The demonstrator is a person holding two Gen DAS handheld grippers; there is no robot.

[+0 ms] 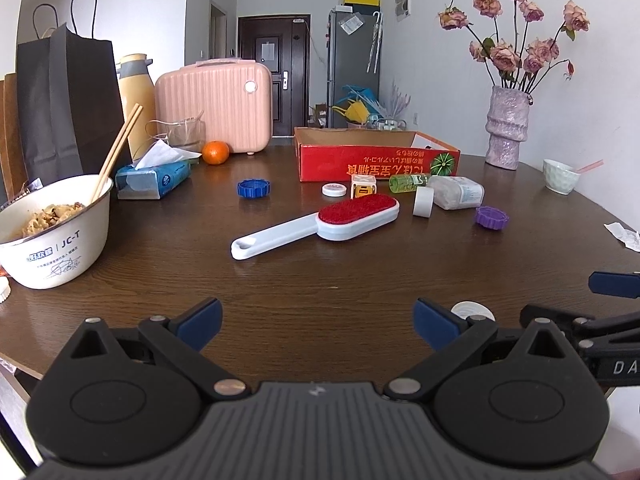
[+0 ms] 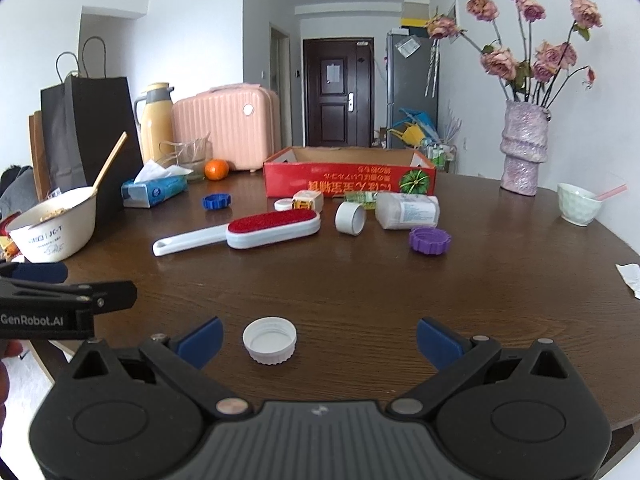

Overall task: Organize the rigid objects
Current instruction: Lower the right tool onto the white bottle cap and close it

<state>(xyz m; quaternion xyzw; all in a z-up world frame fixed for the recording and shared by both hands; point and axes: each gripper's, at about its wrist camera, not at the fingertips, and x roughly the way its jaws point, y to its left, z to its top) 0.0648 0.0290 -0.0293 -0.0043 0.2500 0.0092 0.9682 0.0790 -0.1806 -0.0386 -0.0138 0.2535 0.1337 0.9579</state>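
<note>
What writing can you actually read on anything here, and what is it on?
"JC-T": on the white bowl.
"GenRobot.AI": on the side of the left gripper, seen from the right wrist.
"DA", cut off at the frame edge: on the right gripper, seen from the left wrist.
Red box: upside-down characters, not legible to me.
White bottle, tissue pack: print too small.

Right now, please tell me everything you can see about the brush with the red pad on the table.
The lint brush lies flat on the dark wooden table, near its middle. It has a long white handle, plastic by its look, with a hole at the end, and an oval head with a red, fuzzy pad facing up. The handle points to the left and toward the cameras; the head is nearer the red cardboard box. Nothing seems to touch it except the table. Neither gripper is near it.
</note>
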